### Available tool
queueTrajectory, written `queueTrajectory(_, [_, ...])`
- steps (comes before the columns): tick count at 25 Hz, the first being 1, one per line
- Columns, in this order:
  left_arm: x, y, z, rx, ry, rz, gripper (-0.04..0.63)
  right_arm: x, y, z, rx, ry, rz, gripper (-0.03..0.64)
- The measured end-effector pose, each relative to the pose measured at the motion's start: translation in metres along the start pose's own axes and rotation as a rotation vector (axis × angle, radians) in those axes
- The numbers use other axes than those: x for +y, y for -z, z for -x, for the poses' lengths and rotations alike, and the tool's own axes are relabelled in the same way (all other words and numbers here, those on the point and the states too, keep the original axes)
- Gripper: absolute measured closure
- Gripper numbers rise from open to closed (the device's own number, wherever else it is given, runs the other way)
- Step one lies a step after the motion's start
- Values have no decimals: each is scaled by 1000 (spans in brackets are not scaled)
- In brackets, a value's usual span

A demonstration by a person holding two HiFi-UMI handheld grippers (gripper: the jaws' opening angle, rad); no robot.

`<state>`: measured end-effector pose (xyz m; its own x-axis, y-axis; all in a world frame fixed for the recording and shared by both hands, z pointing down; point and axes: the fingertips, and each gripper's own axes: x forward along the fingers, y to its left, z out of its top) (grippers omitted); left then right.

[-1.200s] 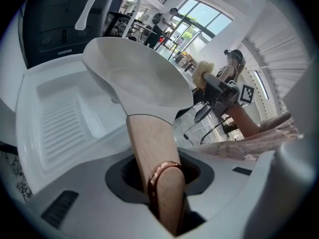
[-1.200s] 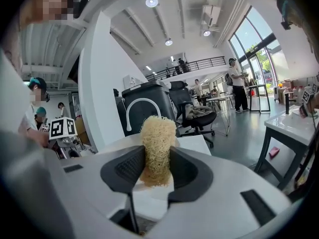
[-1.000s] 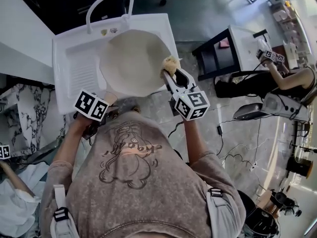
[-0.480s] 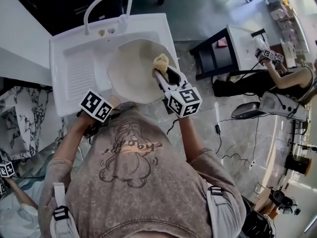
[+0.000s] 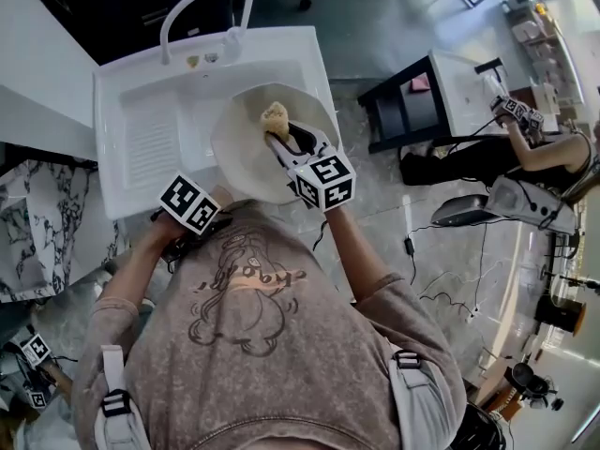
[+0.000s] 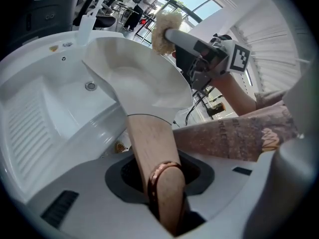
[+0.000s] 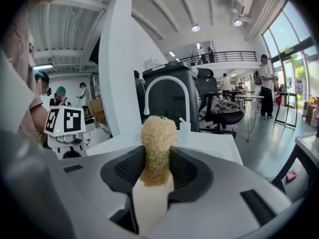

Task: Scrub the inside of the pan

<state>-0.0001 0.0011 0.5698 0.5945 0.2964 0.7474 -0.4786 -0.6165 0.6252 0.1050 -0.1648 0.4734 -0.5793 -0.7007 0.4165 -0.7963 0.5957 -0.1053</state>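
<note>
Pan (image 5: 242, 153) tilts in sink (image 5: 141, 134), holding the scrubber (image 5: 275, 114) clamped by right gripper (image 5: 279, 135).

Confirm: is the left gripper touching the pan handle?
Touching. The left gripper view shows the left gripper shut on the pan handle.

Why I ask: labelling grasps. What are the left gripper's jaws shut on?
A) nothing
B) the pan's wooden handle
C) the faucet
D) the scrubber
B: its own view shows the left gripper clamped on the pan's wooden handle; the scrubber sits in the right gripper.
</note>
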Motion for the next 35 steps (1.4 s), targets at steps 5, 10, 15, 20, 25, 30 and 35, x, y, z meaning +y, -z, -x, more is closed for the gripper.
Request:
queueTrajectory(5, [0, 3, -4, 0, 5, 8, 460, 17, 16, -33, 83, -70, 75, 457])
queueTrajectory(10, [1, 6, -7, 2, 2, 13, 460, 28, 40, -63, 164, -118, 113, 457])
queueTrajectory(15, [-1, 8, -9, 1, 7, 18, 460, 37, 54, -83, 205, -146, 152, 457])
queueTrajectory(20, [1, 10, -9, 7, -1, 16, 460, 44, 62, -94, 228, -160, 180, 457])
queueTrajectory(25, [2, 12, -10, 10, 0, 17, 460, 47, 69, -104, 242, -159, 192, 457])
queueTrajectory(30, [0, 12, -12, 15, 14, 19, 461, 46, 76, -115, 267, -150, 214, 457])
queueTrajectory(35, [0, 13, -13, 22, 29, 27, 462, 41, 81, -125, 293, -130, 227, 457])
